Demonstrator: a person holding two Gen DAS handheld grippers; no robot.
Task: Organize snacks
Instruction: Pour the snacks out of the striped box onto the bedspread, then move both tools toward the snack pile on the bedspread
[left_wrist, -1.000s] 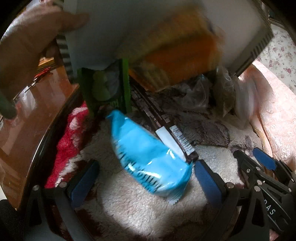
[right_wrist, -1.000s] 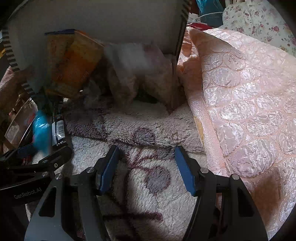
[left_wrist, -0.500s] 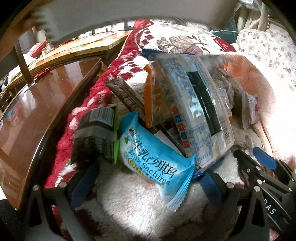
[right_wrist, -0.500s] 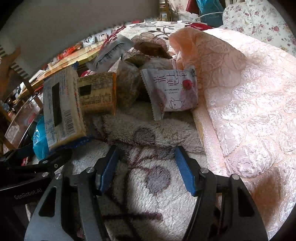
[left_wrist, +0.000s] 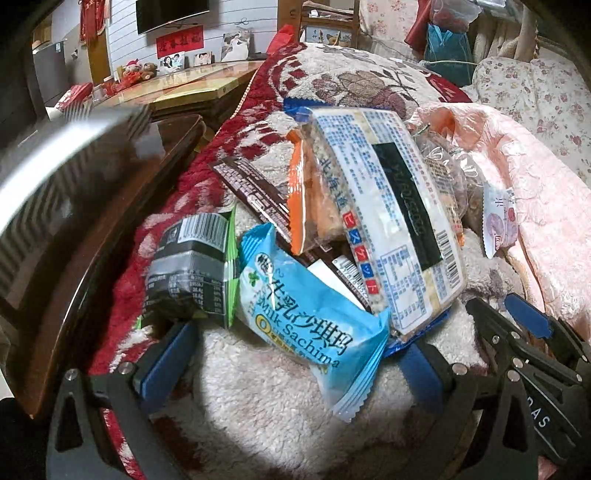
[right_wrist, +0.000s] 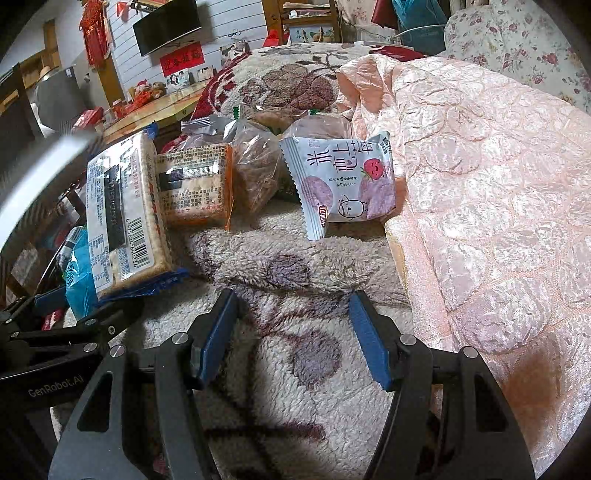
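Snack pile (left_wrist: 351, 236) is now lying heaped on the fleece blanket (right_wrist: 295, 280), the white bin (left_wrist: 55, 155) lifting away after tipping. Left tool (left_wrist: 291, 362) and right tool (right_wrist: 291, 332) are both hovering released; sorting is starting.

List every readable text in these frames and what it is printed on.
"Milk Sachima": blue packet.
"GenRobot.AI": left gripper.
"6976246602 36", roughly: cracker pack barcode.
"DAS", cut off: right gripper.
Chinese print on pink packet, red wall sign: too blurred.
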